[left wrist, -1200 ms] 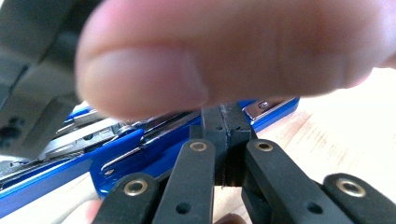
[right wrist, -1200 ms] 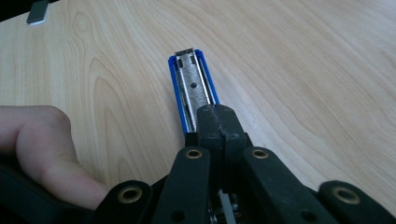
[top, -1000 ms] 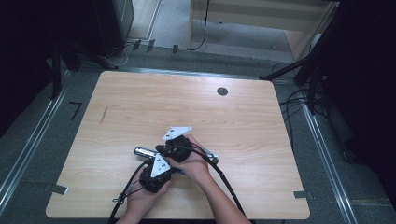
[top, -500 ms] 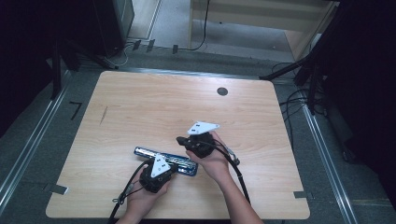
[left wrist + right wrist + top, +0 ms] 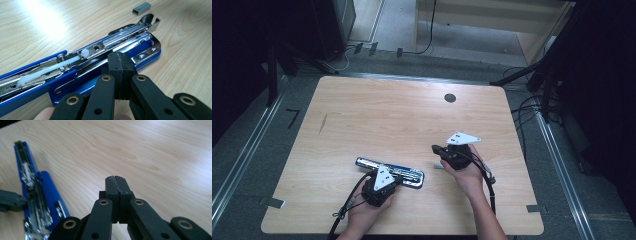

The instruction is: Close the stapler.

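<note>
Now: pin opened stapler [image 5: 390, 171] with closed left gripper [image 5: 119, 65] | right gripper [image 5: 117, 185] closed, empty | fetch staple strip [image 5: 142, 7], align with channel.

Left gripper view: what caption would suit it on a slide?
Shut fingers rest against an opened blue stapler, a staple strip lying beyond.

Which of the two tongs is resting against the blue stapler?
The left tongs, low on the table in the high view: their closed tips lie against the opened blue stapler. The right tongs are held apart from it, over bare table.
</note>
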Demonstrator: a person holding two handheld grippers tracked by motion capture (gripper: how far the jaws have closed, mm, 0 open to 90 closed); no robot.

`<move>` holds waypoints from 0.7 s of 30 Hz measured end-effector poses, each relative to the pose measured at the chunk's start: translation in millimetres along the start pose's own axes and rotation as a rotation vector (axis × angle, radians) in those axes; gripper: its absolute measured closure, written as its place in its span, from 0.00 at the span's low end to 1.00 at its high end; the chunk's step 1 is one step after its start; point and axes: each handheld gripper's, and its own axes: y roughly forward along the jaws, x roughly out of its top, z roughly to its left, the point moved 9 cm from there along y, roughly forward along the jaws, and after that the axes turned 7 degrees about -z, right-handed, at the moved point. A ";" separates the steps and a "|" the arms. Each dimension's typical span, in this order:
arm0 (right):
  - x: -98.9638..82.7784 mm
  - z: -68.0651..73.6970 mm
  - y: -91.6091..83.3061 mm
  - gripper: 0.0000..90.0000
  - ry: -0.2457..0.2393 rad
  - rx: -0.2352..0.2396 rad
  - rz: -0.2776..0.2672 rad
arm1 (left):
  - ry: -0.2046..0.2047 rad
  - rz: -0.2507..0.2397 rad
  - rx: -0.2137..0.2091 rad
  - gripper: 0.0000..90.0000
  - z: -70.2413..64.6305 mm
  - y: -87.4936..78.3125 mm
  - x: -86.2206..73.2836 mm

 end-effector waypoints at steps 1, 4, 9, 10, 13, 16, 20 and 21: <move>-4.2 -3.5 -1.4 1.00 0.002 -0.009 0.006 | 0.001 0.000 0.000 1.00 0.0 0.0 0.0; -19.0 -11.1 -3.9 1.00 0.010 -0.025 0.033 | 0.002 0.002 0.001 1.00 0.0 -0.2 -0.1; -37.8 -17.8 -7.3 1.00 0.029 -0.043 0.067 | 0.002 0.001 0.001 1.00 0.0 -0.1 -0.1; -39.7 -18.8 -7.8 1.00 0.027 -0.045 0.069 | 0.002 0.001 0.001 1.00 0.0 -0.1 -0.1; -46.4 -21.0 -9.7 1.00 0.038 -0.049 0.081 | 0.002 0.001 0.002 1.00 0.0 -0.1 -0.1; -53.3 -22.1 -10.2 1.00 0.036 -0.052 0.102 | 0.002 0.001 0.002 1.00 0.0 -0.1 -0.1; -55.5 -21.3 -12.0 1.00 0.031 -0.048 0.109 | 0.002 0.001 0.001 1.00 0.0 -0.1 -0.1; -55.5 -21.3 -12.0 1.00 0.031 -0.048 0.109 | 0.002 0.001 0.001 1.00 0.0 -0.1 -0.1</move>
